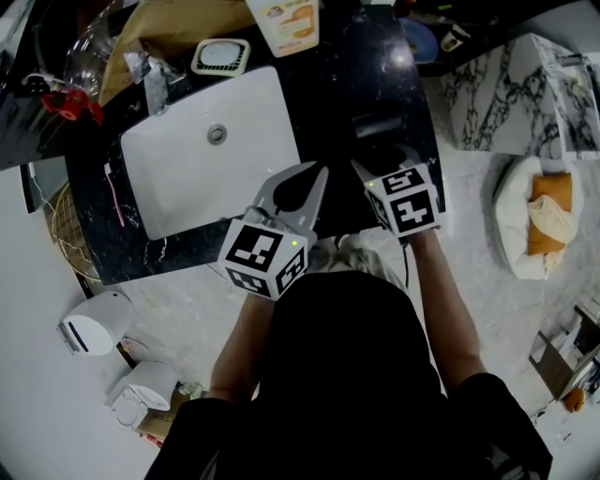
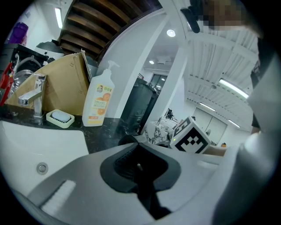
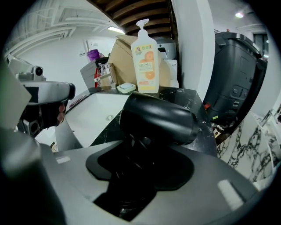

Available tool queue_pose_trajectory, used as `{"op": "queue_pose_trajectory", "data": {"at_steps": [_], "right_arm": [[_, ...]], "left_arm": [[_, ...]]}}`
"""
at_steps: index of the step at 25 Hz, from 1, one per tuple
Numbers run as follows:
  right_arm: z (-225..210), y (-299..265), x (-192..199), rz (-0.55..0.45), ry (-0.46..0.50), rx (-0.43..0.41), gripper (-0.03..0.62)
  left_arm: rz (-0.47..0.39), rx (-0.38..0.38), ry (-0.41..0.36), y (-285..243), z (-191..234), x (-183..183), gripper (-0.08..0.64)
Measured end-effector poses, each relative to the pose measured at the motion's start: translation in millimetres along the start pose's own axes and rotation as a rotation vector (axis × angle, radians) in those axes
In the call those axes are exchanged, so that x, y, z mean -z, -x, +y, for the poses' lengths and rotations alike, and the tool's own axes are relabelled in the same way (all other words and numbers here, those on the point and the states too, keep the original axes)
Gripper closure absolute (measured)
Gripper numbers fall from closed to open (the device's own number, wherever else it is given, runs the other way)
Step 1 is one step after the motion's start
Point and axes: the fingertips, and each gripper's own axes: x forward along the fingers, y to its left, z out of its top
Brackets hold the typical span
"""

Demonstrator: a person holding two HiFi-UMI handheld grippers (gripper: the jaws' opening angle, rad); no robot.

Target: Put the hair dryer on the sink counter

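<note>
The black hair dryer (image 3: 158,118) has its handle clamped in my right gripper (image 3: 140,162), which is shut on it. In the head view the hair dryer (image 1: 375,127) hangs over the black sink counter (image 1: 352,66), just right of the white basin (image 1: 206,155); whether it touches the stone is hidden. My right gripper (image 1: 384,161) is at the counter's front right. My left gripper (image 1: 319,173) hovers over the basin's front right corner, jaws together with nothing in them. The left gripper (image 2: 138,149) points toward the faucet and soap.
At the counter's back stand a soap bottle (image 1: 286,23), a soap dish (image 1: 220,56), a faucet (image 1: 155,80) and brown cardboard (image 1: 178,28). A pink toothbrush (image 1: 114,192) lies left of the basin. A marbled block (image 1: 516,94) and a white bag (image 1: 534,225) sit at the right.
</note>
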Motion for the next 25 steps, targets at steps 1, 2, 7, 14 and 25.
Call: {"op": "queue_pose_trajectory", "data": {"at_steps": [1, 2, 7, 14, 25], "right_arm": [[0.7, -0.8, -0.4, 0.005, 0.004, 0.002, 0.368], [1.4, -1.6, -0.2, 0.01, 0.005, 0.003, 0.368], [1.6, -2.2, -0.8, 0.006, 0.001, -0.003, 0.368], [3.4, -2.1, -5.4, -0.012, -0.023, -0.016, 0.37], [9.0, 11.0, -11.6, -0.046, -0.016, -0.015, 0.37]], "left_arm": [[-0.001, 0.0, 0.001, -0.2, -0.3, -0.2, 0.56], [-0.001, -0.001, 0.001, -0.2, -0.3, -0.2, 0.56], [-0.001, -0.008, 0.004, -0.3, 0.7, 0.0, 0.56], [-0.008, -0.01, 0.001, 0.8, -1.0, -1.2, 0.56], [-0.024, -0.027, -0.006, 11.4, -3.9, 0.2, 0.56]]}}
